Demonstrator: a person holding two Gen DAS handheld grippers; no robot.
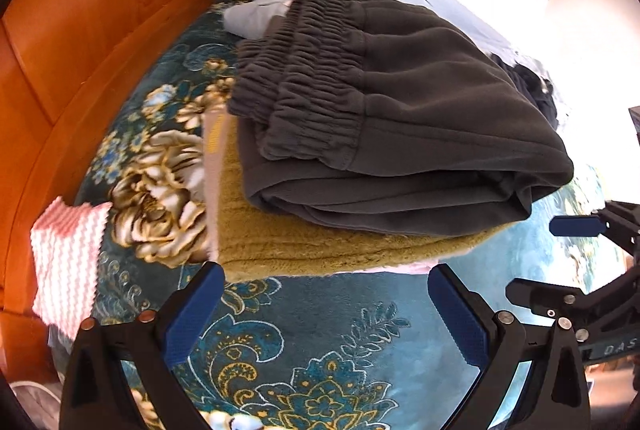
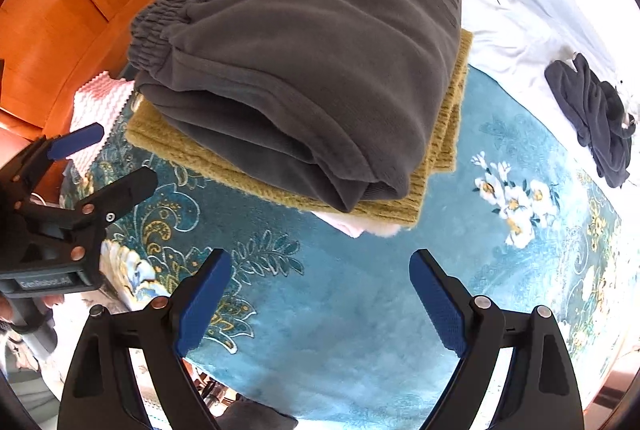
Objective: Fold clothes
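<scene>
I see both my left hand-held gripper [image 1: 324, 314] and right hand-held gripper [image 2: 320, 300] spread wide and empty, just short of the folded grey trousers [image 2: 304, 42] stacked on an olive sweater [image 2: 404, 204] near the bed's [image 2: 360, 310] wooden headboard [image 1: 100, 30].

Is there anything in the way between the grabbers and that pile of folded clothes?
Nothing visible. Both the left hand-held gripper and right hand-held gripper are open, with only bare teal floral blanket before the stack: grey sweatpants on the olive knit.
</scene>
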